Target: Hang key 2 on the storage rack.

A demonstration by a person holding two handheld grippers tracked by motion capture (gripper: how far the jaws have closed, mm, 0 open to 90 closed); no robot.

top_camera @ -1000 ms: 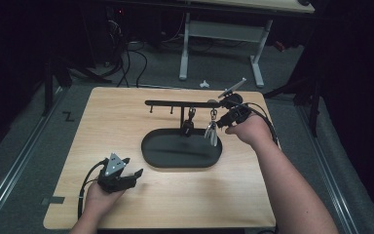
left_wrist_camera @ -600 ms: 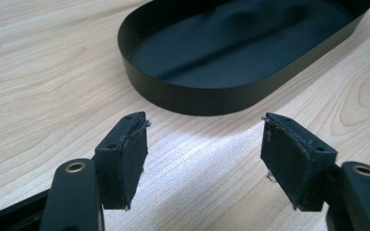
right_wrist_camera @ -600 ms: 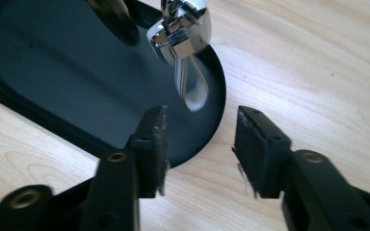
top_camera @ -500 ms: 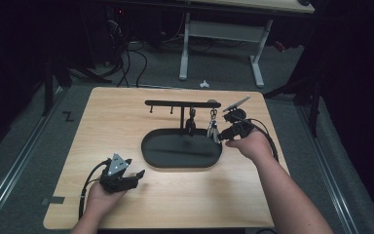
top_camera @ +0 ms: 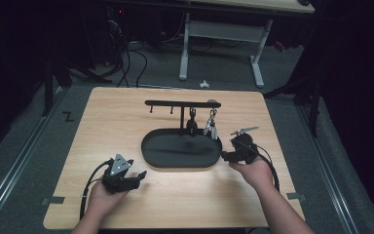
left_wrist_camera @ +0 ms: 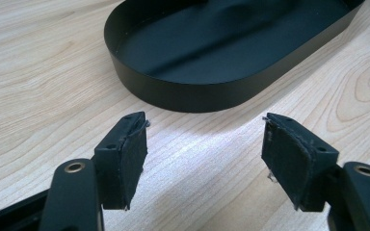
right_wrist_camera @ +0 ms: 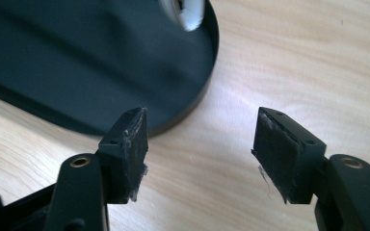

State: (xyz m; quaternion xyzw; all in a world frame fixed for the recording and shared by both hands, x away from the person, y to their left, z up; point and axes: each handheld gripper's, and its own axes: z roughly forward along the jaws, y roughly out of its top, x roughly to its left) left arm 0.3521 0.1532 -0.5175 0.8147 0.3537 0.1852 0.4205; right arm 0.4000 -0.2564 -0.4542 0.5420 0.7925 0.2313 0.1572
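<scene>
The right gripper (top_camera: 228,155) sits at the right end of the black oval tray (top_camera: 148,155), its jaws apart and just opening with nothing between them; the silver keychain (top_camera: 210,126) hangs from the rack's crossbar (top_camera: 165,103) above the tray's far right part, beside a dark keychain (top_camera: 192,125); the left gripper (top_camera: 137,176) rests on the table (top_camera: 112,122) near left of the tray, jaws wide apart and empty.

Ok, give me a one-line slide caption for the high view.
Right gripper, jaws just opened and empty, beside the black tray; two items hang from the rack behind; left gripper rests open.
</scene>
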